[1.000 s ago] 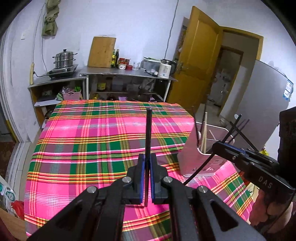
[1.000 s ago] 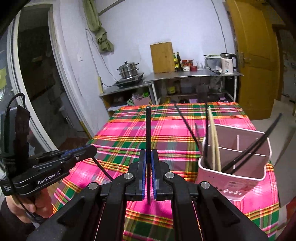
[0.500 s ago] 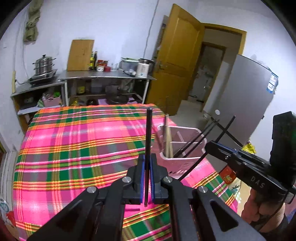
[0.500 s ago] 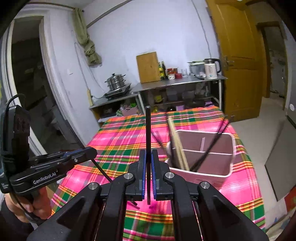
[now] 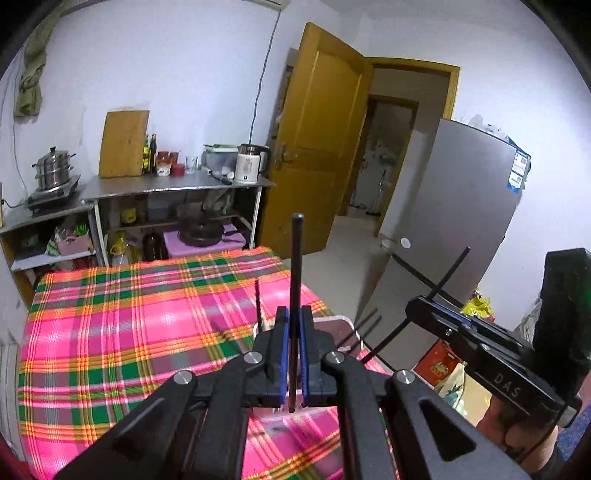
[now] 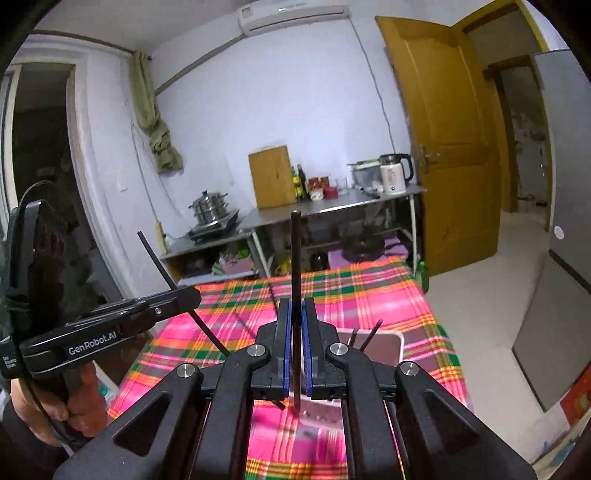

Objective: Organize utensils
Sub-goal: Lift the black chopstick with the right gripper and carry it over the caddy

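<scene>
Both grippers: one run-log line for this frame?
left gripper: shut on black chopstick | right gripper: shut on black chopstick | pink utensil holder: on plaid tablecloth, below both grippers

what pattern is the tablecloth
Pink plaid with green, orange and yellow stripes on the tablecloth, clearest in the left wrist view.

White-painted walls (image 5: 192,74) enclose a small kitchen room. An ochre wooden door (image 5: 317,136) stands open onto a dim passage, beside a grey refrigerator (image 5: 450,229). Along the far wall runs a steel counter (image 5: 173,182) with shelves beneath; on it lean a wooden cutting board (image 5: 123,144), bottles, and a white electric kettle (image 5: 247,168). A stacked steamer pot (image 5: 53,171) sits on a cooker to the left. An air conditioner (image 6: 291,13) hangs near the ceiling. The floor (image 6: 480,280) is pale. A plaid cloth (image 5: 129,325) covers the desk.
</scene>
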`<state>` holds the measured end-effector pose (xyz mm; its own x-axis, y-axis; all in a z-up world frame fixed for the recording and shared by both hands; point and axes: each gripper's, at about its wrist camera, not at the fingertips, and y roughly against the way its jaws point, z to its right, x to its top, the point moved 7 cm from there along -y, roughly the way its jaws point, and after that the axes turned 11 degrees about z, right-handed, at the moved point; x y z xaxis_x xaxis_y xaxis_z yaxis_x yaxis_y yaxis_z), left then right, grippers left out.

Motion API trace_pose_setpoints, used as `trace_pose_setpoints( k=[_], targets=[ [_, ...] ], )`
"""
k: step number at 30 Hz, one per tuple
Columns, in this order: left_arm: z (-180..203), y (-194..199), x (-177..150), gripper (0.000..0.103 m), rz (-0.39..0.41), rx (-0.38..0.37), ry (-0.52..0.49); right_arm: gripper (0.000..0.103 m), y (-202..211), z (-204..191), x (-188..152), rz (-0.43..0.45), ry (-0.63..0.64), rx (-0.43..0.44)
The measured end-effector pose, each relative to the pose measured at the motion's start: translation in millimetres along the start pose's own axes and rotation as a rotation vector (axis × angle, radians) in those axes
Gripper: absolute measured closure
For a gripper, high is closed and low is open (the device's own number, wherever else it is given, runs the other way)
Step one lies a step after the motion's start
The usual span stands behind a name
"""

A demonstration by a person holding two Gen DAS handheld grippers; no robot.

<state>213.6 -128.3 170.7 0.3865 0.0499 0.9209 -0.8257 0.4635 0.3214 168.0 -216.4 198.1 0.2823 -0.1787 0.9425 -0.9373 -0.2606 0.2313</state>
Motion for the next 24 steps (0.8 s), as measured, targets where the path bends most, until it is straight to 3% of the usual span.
trace_pose_setpoints(
  k=[8, 24],
  targets=[
    [0.2, -35.0, 3.9, 0.097, -0.015, 0.011, -0.013, 0.098, -19.0, 15.4, 3.7, 0.01, -0.008, -0.032],
    [-11.1, -73.6, -31.7, 0.097, -0.081, -0.004, 0.005, 0.098, -57.2, 20.9, -28.5, -0.051, 0.021, -0.065]
  ],
)
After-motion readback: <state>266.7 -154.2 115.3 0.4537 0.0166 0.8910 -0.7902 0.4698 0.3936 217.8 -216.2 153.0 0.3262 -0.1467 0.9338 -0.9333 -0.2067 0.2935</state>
